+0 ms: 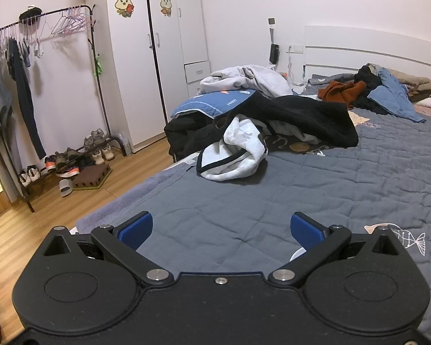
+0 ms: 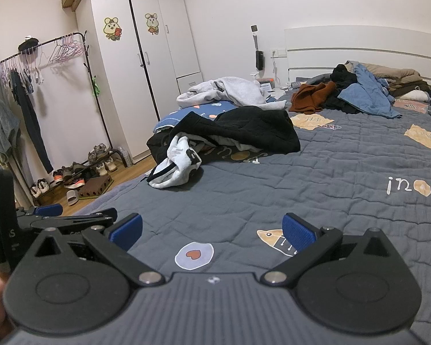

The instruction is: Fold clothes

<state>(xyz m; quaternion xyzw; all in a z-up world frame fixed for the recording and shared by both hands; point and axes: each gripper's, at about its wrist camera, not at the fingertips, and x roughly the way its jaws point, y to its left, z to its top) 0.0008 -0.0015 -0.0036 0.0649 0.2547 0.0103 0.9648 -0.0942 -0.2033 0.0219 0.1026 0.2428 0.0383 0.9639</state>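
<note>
Two grippers, left (image 1: 221, 230) and right (image 2: 212, 230), are hovering over the quilted grey bedspread (image 1: 273, 201), their jaws spread wide and gripping nothing, ribbed blue pads (image 1: 136, 228) showing. Ahead, a crumpled white garment (image 1: 232, 155) with dark trim is lying against a rumpled black jacket (image 1: 307, 115) near the bed's edge.

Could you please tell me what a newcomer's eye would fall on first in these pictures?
Probably the heap of clothes at the bed's left edge: a black garment draped over a white one. Behind it, near the headboard, lies a second pile with a blue shirt. Both open grippers, left and right, hover empty.
</note>
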